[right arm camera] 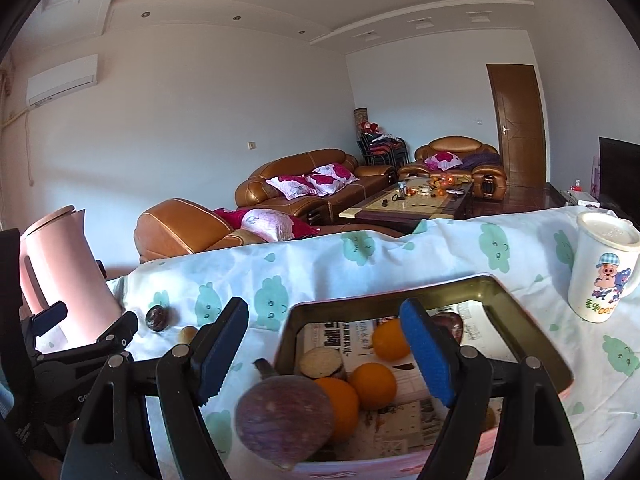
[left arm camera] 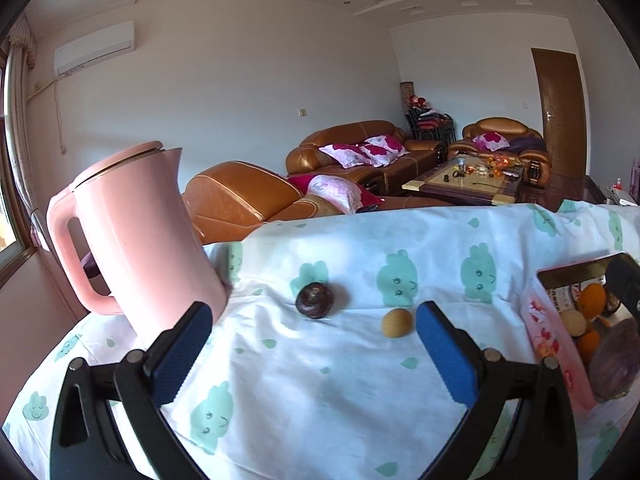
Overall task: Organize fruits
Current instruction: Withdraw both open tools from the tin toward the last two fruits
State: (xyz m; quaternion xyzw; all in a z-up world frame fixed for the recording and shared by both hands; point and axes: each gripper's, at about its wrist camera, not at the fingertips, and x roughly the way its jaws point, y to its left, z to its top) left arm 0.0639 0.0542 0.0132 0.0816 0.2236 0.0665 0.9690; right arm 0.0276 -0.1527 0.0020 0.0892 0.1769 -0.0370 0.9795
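Your left gripper [left arm camera: 314, 356], jaws open and empty, is the nearer one to the two fruits still on the bench left of the tin [right arm camera: 520, 312], the brown fruit [left arm camera: 396, 322] just beside its right jaw and the dark fruit [left arm camera: 315, 300] ahead, while your right gripper [right arm camera: 324, 354] hangs open over the tin.

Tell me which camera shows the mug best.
The right wrist view: the mug stands whole on the cloth at the right edge, lid and pig cartoon clear. The left wrist view does not show it at all.
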